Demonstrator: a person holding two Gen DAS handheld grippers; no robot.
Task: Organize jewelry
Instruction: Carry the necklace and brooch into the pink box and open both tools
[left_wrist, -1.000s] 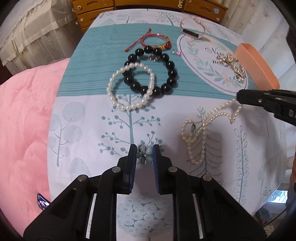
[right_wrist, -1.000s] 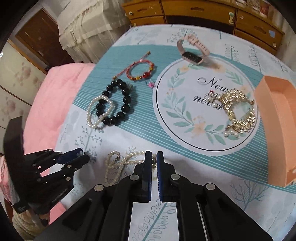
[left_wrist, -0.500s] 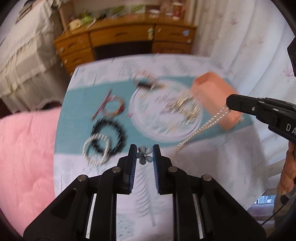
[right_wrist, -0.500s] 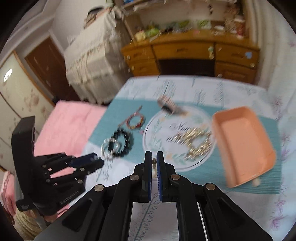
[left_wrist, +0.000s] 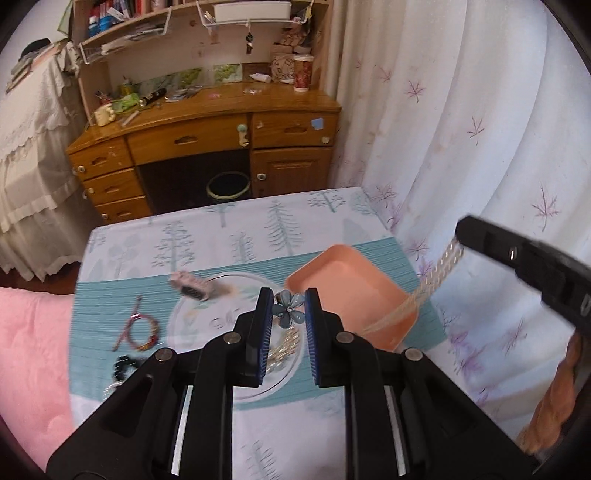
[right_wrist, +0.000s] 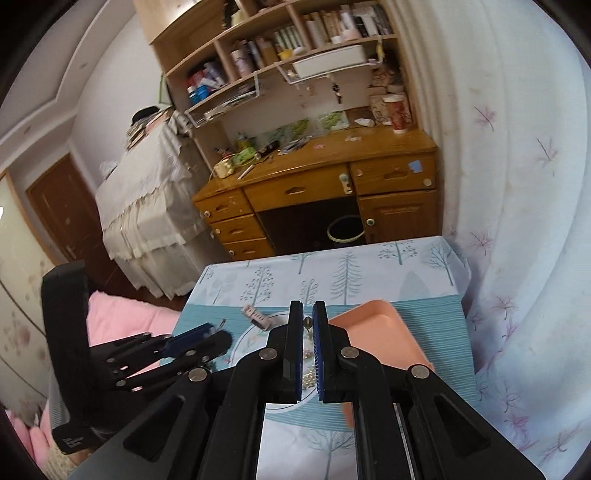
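My left gripper (left_wrist: 288, 301) is shut on a blue flower brooch (left_wrist: 287, 309) and holds it high above the table. My right gripper (right_wrist: 307, 314) is shut on the clasp end of a pearl necklace (left_wrist: 436, 269), which hangs blurred down toward the orange tray (left_wrist: 351, 291). The tray also shows in the right wrist view (right_wrist: 380, 332). On the tablecloth lie a pink watch (left_wrist: 190, 286), a red cord bracelet (left_wrist: 140, 328), a black bead bracelet (left_wrist: 123, 363) and a gold piece (left_wrist: 284, 345), partly hidden behind my left fingers.
The table (left_wrist: 236, 236) has a tree-print cloth. A pink bed (left_wrist: 29, 350) is at the left. A wooden desk (left_wrist: 207, 147) with a bin under it stands behind the table. White curtains (left_wrist: 461, 129) hang at the right.
Both grippers have risen high above the table, the left with the brooch, the right with the pearl necklace lifted off the cloth and moved over the orange tray.
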